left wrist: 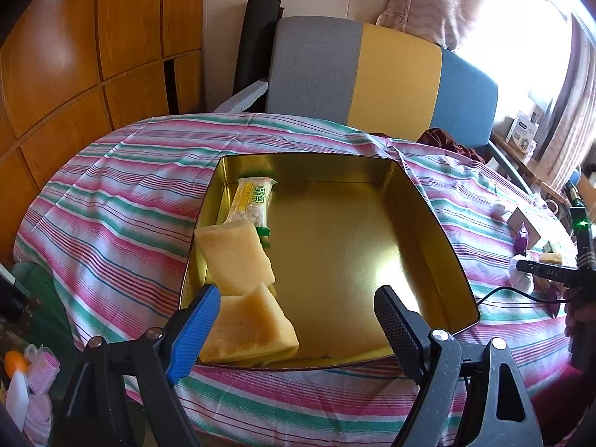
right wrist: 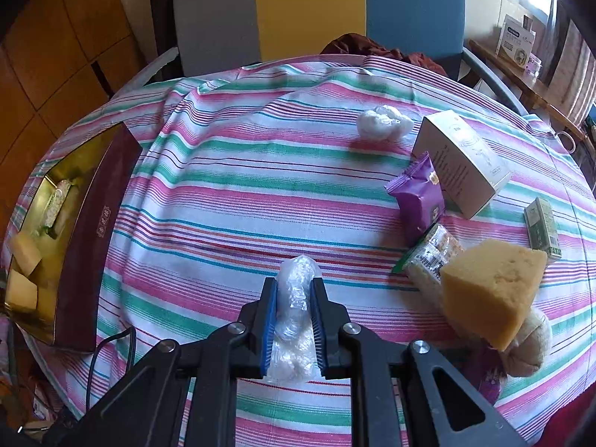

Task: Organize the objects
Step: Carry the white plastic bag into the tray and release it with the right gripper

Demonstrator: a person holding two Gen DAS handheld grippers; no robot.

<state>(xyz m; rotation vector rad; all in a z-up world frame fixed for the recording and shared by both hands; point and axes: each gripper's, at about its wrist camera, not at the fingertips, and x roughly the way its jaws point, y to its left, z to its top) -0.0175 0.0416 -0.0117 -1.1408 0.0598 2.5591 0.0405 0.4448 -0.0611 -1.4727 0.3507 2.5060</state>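
Observation:
An open gold tin (left wrist: 428,223) lies on the striped cloth. Inside it, along the left wall, are a wrapped snack bar (left wrist: 251,201) and two yellow sponge blocks (left wrist: 234,257), (left wrist: 249,327). My left gripper (left wrist: 298,309) hovers open over the tin's near edge with nothing pressed between its pads; the nearer sponge sits just beside the blue pad (left wrist: 195,331). In the right wrist view my right gripper (right wrist: 294,287) is shut on a crumpled clear plastic bag (right wrist: 296,290) of white contents, low over the cloth. The tin (right wrist: 85,223) shows there at far left.
To the right of the held bag lie a white plastic bundle (right wrist: 383,123), a white carton (right wrist: 462,164), a purple packet (right wrist: 421,197), another snack bar (right wrist: 428,257), a yellow sponge wedge (right wrist: 491,287) and a small green box (right wrist: 544,227). A chair (right wrist: 316,7) stands behind the table.

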